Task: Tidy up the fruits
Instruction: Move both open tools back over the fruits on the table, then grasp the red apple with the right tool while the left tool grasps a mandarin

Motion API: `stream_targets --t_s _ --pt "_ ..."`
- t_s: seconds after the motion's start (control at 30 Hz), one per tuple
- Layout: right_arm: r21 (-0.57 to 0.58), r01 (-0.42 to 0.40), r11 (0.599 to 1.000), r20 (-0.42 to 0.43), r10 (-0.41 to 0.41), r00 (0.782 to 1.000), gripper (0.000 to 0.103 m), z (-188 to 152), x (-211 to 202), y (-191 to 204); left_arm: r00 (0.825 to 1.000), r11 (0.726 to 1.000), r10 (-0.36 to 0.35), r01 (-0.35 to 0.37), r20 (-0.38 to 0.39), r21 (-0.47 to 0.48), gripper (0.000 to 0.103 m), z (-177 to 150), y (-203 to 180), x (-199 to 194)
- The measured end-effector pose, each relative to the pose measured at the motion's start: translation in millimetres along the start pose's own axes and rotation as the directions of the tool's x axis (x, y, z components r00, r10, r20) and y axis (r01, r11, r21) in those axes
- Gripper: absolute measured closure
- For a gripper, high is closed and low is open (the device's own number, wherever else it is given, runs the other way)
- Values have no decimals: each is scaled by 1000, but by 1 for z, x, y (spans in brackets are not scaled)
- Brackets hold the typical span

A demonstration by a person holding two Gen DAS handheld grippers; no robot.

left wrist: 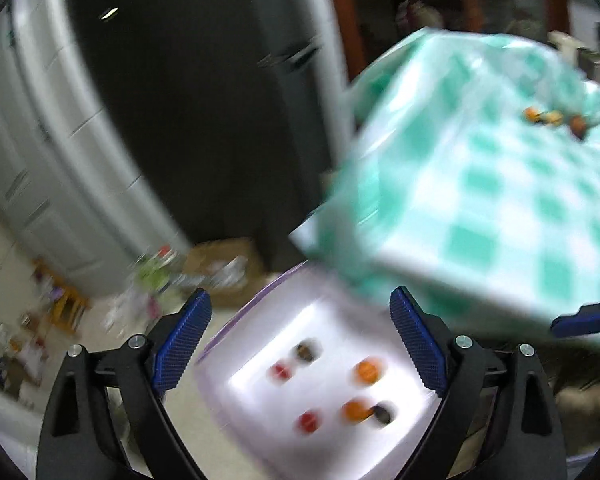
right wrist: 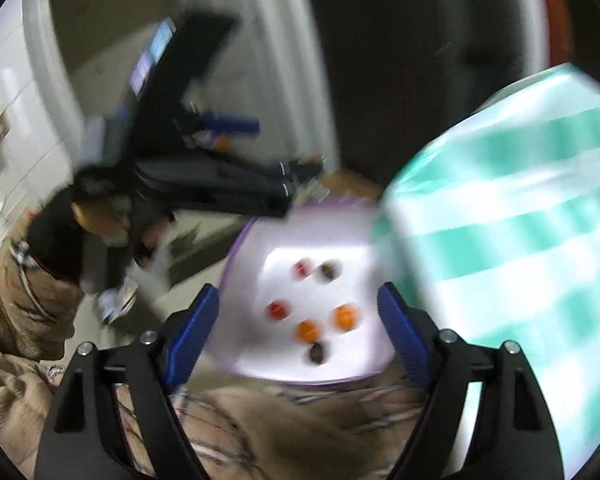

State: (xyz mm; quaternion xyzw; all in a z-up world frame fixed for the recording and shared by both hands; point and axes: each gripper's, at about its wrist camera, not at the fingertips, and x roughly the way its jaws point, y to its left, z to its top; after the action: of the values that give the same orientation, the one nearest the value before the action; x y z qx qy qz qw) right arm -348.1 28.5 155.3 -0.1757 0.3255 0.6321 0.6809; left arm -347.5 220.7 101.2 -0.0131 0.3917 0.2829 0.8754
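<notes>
Two sets of tongs, and both of yours stand spread wide with nothing pinched: the left gripper (left wrist: 300,344) shows its blue ribbed pads (left wrist: 182,346) well apart, and the right gripper (right wrist: 298,336) does the same, its pads (right wrist: 192,336) clear of everything. Just beyond and below the fingertips of each sits the white tray (left wrist: 256,364) with a purple rim, framed between the fingers in both wrist views but not touched by them. On it lie six small fruits, all blurred: two red ones (right wrist: 278,310), two orange ones (right wrist: 346,317) and two dark brown ones (right wrist: 317,352), loosely spread and mostly apart from one another, though in the left view one orange (left wrist: 354,410) sits right against a brown one. Nearer than the tray in your right view is a tan, fuzzy garment (right wrist: 260,432) under the fingers. Past the right-hand finger of each tong rises a table corner draped in a green-and-white checked cloth (left wrist: 480,200), higher than the tray. Far across that cloth from your left tongs, a few more small orange and brown fruits (left wrist: 556,118) lie together. In your right view, the left tool's black body (right wrist: 204,184) crosses to the far left. Farther off lie a cluttered floor (left wrist: 100,320) and a dark doorway (left wrist: 188,100).
</notes>
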Motion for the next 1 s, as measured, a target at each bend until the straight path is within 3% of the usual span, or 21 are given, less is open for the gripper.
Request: stream_targets --t_s 0.07,0.1,0.13,0.2,0.3,0.4,0.43,0.53,0.7,0.77,0.83,1.0 --pt "55 149 987 87 -153 984 12 -6 -42 -29 996 996 -91 90 26 29 15 19 -35 6" --pt "81 206 975 107 -214 971 9 -10 -56 -42 985 985 -169 167 38 48 15 31 -60 13" --pt "140 297 944 126 -315 941 9 -17 -77 -65 971 971 -233 230 44 61 15 41 -82 19" --pt "240 365 900 126 -401 907 9 -29 -103 -100 951 949 -306 301 46 91 15 55 -126 35" --pt "459 434 775 70 -518 852 9 -55 -134 -169 911 904 -410 400 41 150 15 80 -191 68" --pt "627 461 628 7 -596 803 9 -83 -155 -237 854 845 -520 510 25 160 15 103 -250 98" --pt "670 470 575 -25 -615 788 9 -94 -158 -262 845 837 -534 525 23 157 15 109 -267 108" --pt "704 525 478 -99 -666 740 9 -110 -163 -312 836 831 -549 543 16 118 15 132 -304 142" --pt "726 566 389 -140 -723 676 9 -122 -163 -377 829 829 -559 557 11 52 15 162 -325 184" --pt "747 566 348 -163 -730 664 9 -123 -164 -408 802 802 -597 596 -16 -30 15 167 -320 202" --pt "744 593 306 -199 -746 635 9 -122 -164 -437 785 782 -620 618 3 -82 15 170 -312 208" --pt "718 648 255 -259 -766 588 9 -111 -156 -500 775 771 -632 629 1 -101 15 169 -311 211"
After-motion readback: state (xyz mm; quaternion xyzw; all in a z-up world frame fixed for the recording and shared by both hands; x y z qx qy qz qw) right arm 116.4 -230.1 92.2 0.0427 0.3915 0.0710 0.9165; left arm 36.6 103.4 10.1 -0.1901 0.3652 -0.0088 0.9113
